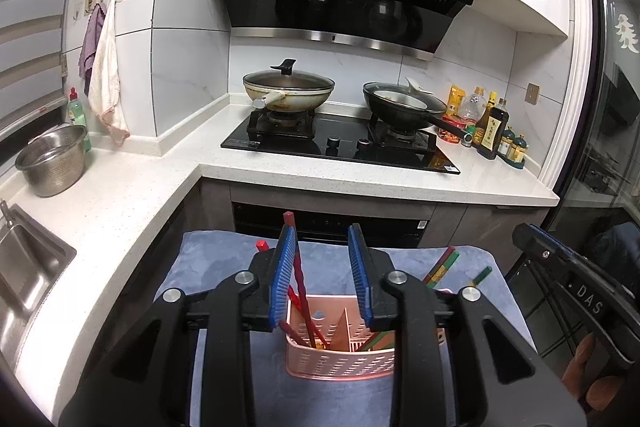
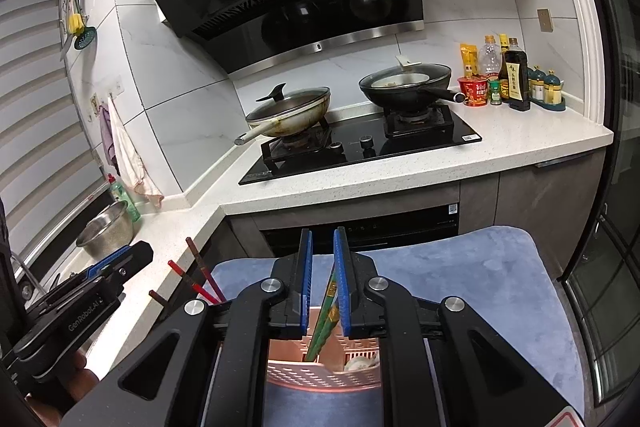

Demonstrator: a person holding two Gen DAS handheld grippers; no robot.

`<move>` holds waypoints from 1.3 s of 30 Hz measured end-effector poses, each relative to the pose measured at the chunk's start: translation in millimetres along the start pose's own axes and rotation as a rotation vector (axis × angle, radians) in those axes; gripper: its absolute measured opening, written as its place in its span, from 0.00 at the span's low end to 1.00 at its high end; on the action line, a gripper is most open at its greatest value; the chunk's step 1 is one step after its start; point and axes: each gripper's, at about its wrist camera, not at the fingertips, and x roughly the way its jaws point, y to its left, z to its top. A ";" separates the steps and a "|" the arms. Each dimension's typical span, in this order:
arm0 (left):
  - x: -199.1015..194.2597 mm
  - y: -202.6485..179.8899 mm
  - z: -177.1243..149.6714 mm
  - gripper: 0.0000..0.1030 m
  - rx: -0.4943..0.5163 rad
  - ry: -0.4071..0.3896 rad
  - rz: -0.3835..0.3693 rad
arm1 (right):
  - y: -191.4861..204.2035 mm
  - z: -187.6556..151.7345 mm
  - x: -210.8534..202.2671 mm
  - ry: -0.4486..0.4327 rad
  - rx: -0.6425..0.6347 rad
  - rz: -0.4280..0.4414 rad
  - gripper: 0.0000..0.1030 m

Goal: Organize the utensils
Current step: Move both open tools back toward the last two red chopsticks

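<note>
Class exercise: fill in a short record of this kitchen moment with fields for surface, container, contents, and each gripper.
surface: blue mat
container: pink basket on the mat
contents: red chopsticks in its left section, green chopsticks further right
left gripper: open, a red chopstick beside its left pad
right gripper: open, green chopsticks between its pads

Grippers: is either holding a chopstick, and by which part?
Neither. Left gripper is open, a red chopstick leaning on one pad. Right gripper has green chopsticks between its pads, unclamped.
</note>
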 end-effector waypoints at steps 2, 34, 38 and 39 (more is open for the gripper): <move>-3.0 -0.9 -1.2 0.26 0.003 -0.002 0.004 | 0.7 -0.8 -2.9 -0.002 -0.004 -0.001 0.12; -88.6 11.9 -151.8 0.33 0.061 0.183 0.078 | 22.1 -175.3 -109.9 0.218 -0.189 -0.031 0.20; -101.6 14.5 -189.2 0.33 0.083 0.222 0.110 | 20.7 -218.3 -124.3 0.268 -0.225 -0.062 0.20; -104.9 17.2 -200.7 0.33 0.075 0.239 0.111 | 19.8 -228.8 -127.1 0.284 -0.227 -0.066 0.20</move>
